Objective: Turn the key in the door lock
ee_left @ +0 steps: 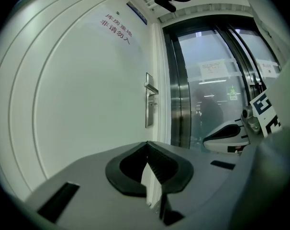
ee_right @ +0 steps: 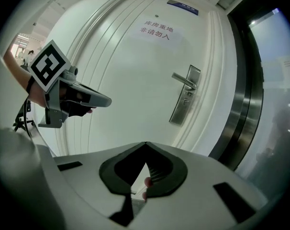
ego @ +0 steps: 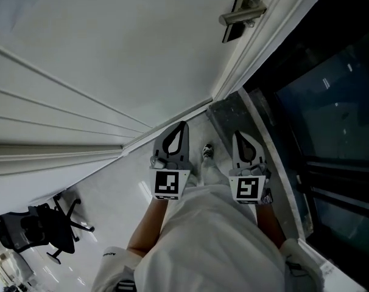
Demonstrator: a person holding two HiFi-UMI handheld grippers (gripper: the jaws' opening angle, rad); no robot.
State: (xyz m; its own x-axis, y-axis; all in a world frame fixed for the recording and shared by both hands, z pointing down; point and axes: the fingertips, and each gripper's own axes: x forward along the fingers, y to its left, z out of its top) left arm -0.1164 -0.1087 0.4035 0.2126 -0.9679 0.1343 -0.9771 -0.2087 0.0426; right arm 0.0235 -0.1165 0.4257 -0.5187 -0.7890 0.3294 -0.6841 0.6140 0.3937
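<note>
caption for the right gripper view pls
Shut right gripper facing a white door and its lever handle, left gripper alongside.

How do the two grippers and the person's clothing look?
The left gripper and right gripper are both grey, with black-lined jaws tapering to a point. Each carries a white cube with black square markers. The person wears a white top.

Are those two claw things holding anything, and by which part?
Nothing is held. The left gripper and the right gripper are both shut and empty, well short of the door handle.
</note>
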